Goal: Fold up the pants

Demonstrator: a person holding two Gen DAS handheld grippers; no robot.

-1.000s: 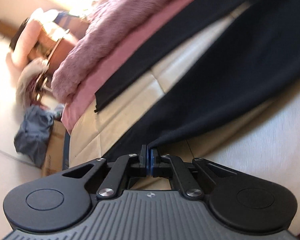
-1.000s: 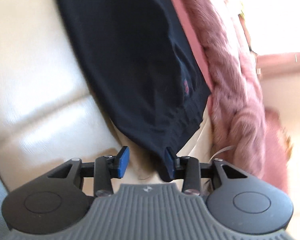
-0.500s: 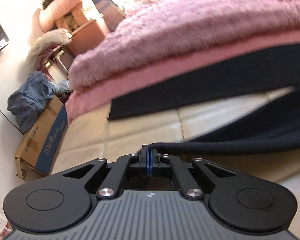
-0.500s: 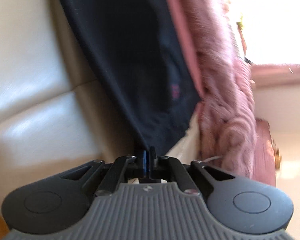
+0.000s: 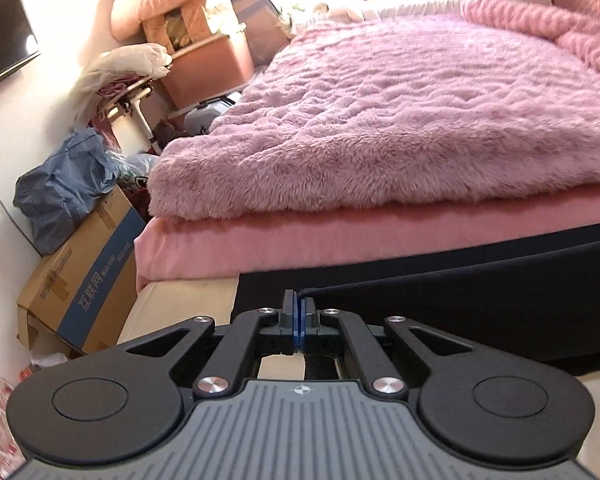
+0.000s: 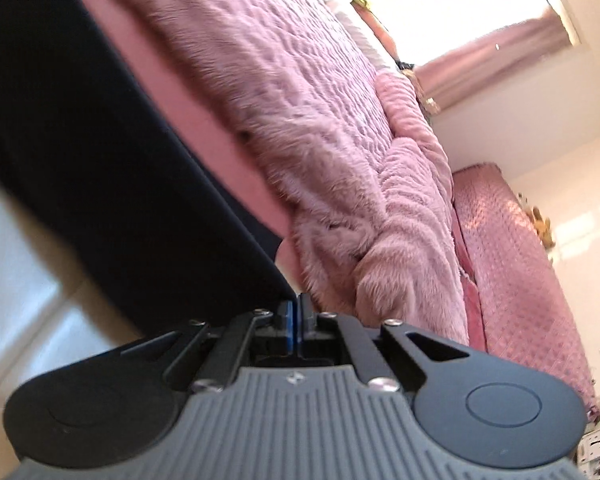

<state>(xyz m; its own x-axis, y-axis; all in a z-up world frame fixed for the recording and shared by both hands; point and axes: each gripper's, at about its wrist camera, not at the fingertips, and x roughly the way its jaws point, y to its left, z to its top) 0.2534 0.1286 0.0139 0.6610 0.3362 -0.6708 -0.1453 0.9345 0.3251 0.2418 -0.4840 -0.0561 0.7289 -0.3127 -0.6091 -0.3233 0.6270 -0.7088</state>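
step: first fold of the pants [image 5: 480,312], judged under way; both ends pinched and lifted off the cream surface [image 5: 180,304]
left gripper [image 5: 299,314]: jaws together, clamped on a thin dark hem edge that runs off to the right from the pads
right gripper [image 6: 294,318]: jaws together, clamped on a corner of the dark fabric [image 6: 100,160]; view is tilted and motion-blurred
pants location: dark navy/black, draped along the foot of the bed, between the cream padded surface and the pink sheet [image 5: 340,240]; the far strip lies flat against the sheet edge, the near layer hangs from the left pads
next move (judgement): carry both held ends over onto the far strip, keep the two ends level so the edges line up, hold tension so the cloth does not sag or bunch, then let go only once it lies flat
risk (judgement): thin pinch at both ends, fabric could slip out if pulled too hard
bed: fluffy pink blanket [image 5: 400,112] on top, well clear of the pants
cardboard box [image 5: 80,276]: on the floor left of the bed, blue printed side; contents not visible, a blue-grey bundle [image 5: 60,188] sits on top
pink box [image 5: 204,64]: farther back, contents unclear, things piled above it
rest of clutter: too blurred to tell
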